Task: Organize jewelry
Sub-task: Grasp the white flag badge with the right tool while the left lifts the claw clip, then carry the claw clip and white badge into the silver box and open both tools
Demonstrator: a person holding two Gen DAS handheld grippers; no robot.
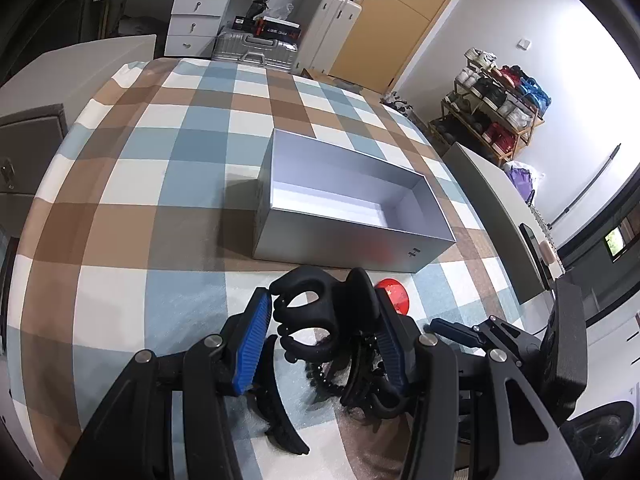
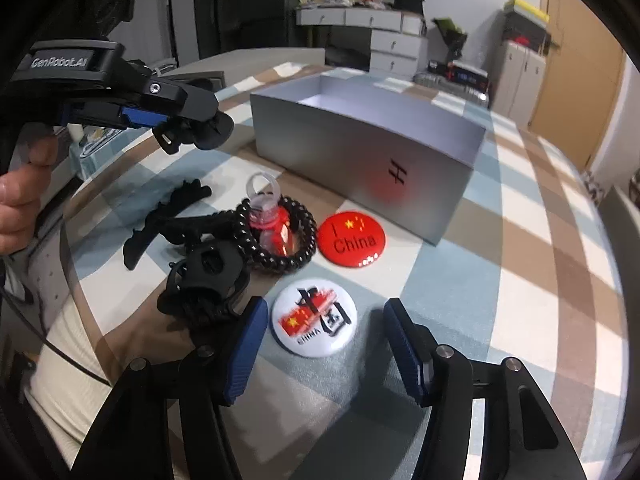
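On the checked tablecloth (image 2: 520,240) an open grey box (image 2: 360,140) is set, empty. A black hair clip (image 1: 316,316) is clamped in the left gripper (image 1: 320,332). The white badge (image 2: 314,322) is straddled, untouched, by the half-open right gripper (image 2: 324,344), near a red badge (image 2: 351,239).

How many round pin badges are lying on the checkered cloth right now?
2: a red badge right beside the silver box, and a white badge nearer, between the right gripper's jaws.
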